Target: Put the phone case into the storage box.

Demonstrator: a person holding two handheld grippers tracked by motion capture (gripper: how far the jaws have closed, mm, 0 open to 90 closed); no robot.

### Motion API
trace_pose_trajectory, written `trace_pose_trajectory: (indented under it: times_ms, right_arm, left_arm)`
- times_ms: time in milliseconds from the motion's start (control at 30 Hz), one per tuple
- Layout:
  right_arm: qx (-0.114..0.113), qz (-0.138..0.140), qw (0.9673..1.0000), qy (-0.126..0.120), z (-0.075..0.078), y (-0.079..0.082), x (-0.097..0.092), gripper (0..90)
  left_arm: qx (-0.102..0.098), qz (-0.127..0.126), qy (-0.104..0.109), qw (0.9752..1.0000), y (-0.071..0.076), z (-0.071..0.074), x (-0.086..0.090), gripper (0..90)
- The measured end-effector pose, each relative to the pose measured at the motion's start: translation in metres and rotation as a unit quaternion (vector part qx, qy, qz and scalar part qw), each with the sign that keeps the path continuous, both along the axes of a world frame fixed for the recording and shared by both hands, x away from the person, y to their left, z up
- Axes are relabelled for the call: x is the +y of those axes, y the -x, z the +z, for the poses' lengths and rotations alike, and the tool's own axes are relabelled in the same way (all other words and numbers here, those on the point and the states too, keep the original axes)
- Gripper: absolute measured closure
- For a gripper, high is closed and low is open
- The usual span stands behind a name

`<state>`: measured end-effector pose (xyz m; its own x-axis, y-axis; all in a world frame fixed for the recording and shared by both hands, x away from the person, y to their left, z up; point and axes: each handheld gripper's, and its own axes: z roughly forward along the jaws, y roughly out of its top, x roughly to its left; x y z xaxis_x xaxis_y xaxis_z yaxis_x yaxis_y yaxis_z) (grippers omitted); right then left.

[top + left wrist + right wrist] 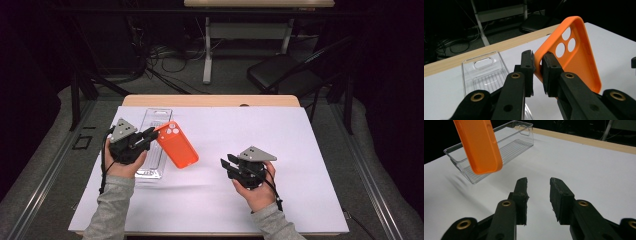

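Note:
An orange phone case (177, 144) hangs in the air over the white table cover, held by its rim near the camera holes. My left gripper (151, 134) is shut on that rim; in the left gripper view the two pads (549, 65) pinch the edge of the orange phone case (574, 55). My right gripper (226, 163) rests low over the cover to the right, jaws open with nothing between them (538, 185). From the right gripper view the orange phone case (479, 146) hangs in front of the clear tray (506, 142).
A clear plastic tray (154, 145) lies lengthwise at the left of the table, also in the left gripper view as the clear tray (485, 72). A black chair (285, 72) and desk legs stand beyond the far wooden edge (210, 101).

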<state>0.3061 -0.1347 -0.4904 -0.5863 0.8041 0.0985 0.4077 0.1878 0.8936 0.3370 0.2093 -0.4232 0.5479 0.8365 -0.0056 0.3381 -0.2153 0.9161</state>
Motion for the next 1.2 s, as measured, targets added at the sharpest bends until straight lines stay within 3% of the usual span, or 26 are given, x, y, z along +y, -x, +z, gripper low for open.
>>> trace_pose_trajectory:
  times_ms: [133, 400, 533, 733, 1200]
  right_arm:
    - [0.003, -0.002, 1.0, 0.001, -0.001, -0.001, -0.001, 68.0]
    - [0.005, -0.006, 1.0, 0.0, -0.002, -0.002, -0.004, 68.2]
    - [0.005, -0.006, 1.0, 0.002, -0.002, -0.003, -0.005, 68.2]
    - [0.005, -0.007, 1.0, 0.003, -0.001, -0.001, -0.005, 68.2]
    - [0.015, -0.003, 0.9998, 0.01, -0.007, 0.0, -0.013, 66.5]
  left_arm:
    - [-0.007, 0.007, 0.0, 0.9999, 0.0, 0.001, 0.005, 80.9]
    - [-0.004, 0.019, 0.008, 0.9998, -0.003, -0.001, 0.013, 80.9]
    - [-0.001, 0.017, 0.009, 0.9998, -0.007, -0.001, 0.016, 80.9]
    - [-0.012, 0.012, 0.024, 0.9996, -0.015, 0.0, 0.021, 81.0]
    - [-0.043, 0.018, -0.006, 0.9989, -0.038, 0.009, 0.035, 81.0]
